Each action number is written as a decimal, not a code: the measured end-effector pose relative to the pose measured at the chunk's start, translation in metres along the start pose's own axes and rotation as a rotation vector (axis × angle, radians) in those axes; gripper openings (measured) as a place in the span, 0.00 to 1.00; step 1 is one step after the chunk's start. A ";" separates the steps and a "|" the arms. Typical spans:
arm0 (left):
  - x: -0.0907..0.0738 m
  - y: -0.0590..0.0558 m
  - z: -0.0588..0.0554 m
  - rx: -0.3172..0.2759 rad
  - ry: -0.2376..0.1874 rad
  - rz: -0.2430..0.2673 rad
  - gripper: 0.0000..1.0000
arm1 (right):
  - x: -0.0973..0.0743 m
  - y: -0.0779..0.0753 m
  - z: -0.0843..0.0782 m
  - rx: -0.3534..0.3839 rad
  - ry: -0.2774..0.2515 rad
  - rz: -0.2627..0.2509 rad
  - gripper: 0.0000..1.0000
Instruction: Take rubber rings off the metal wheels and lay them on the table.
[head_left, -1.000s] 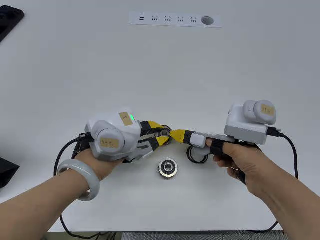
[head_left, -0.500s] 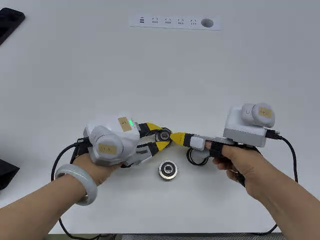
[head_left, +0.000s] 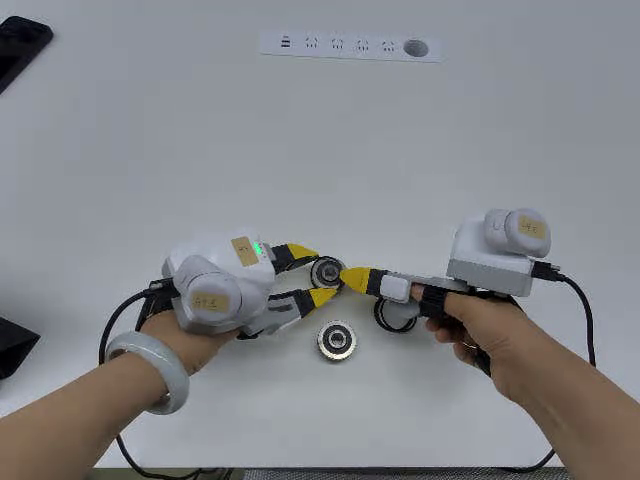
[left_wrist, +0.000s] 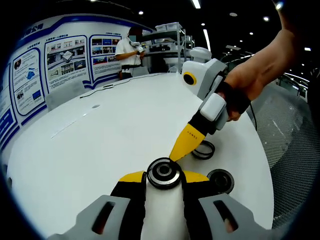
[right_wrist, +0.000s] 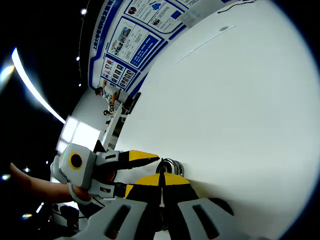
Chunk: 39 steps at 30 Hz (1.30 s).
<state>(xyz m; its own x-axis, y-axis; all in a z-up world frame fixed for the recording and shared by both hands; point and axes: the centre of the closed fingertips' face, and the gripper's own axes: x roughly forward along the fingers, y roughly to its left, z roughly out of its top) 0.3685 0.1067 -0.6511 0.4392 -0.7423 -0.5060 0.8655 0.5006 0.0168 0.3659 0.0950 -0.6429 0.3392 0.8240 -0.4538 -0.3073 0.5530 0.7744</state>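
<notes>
Clamping, head view: the left gripper (head_left: 314, 273) has its yellow-tipped jaws closed on a metal wheel (head_left: 327, 271), one jaw on each side, over the white bench (head_left: 300, 150).
Right gripper, head view: the right gripper (head_left: 352, 276) has its jaws together, and their yellow point touches the right edge of the metal wheel.
Second wheel, head view: the second wheel (head_left: 337, 340) lies flat on the bench, near the clamped one and apart from both grippers.
Rubber ring, head view: a black rubber ring (head_left: 384, 318) lies on the bench beneath the right gripper, partly hidden by it.
Far side, head view: a power strip (head_left: 350, 44) lies flat on the bench.
Wheel, left gripper view: the metal wheel (left_wrist: 163, 173) faces the camera between the two jaws, with a dark band round its rim.
Other gripper, left gripper view: the right gripper's yellow tip comes in from the upper right and meets that rim.
Bench, left gripper view: the rubber ring (left_wrist: 204, 150) lies flat just behind the tip, and the second wheel (left_wrist: 220, 181) sits to the right.
Jaws, right gripper view: the jaws meet along a thin seam, with the metal wheel (right_wrist: 169, 166) just past their tip.
</notes>
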 end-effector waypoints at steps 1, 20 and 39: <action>0.000 0.000 -0.001 -0.003 0.001 0.002 0.30 | 0.000 0.001 0.000 0.000 0.000 0.002 0.02; -0.008 0.005 -0.011 -0.043 0.005 0.029 0.46 | -0.006 0.012 0.000 0.005 -0.019 0.038 0.02; -0.017 0.009 -0.018 -0.088 0.002 0.051 0.58 | -0.041 0.006 -0.007 0.062 -0.084 0.036 0.02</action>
<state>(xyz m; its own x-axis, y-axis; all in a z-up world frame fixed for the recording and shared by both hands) 0.3646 0.1323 -0.6576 0.4816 -0.7142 -0.5080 0.8175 0.5750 -0.0335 0.3442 0.0659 -0.6224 0.4027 0.8287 -0.3887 -0.2657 0.5122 0.8167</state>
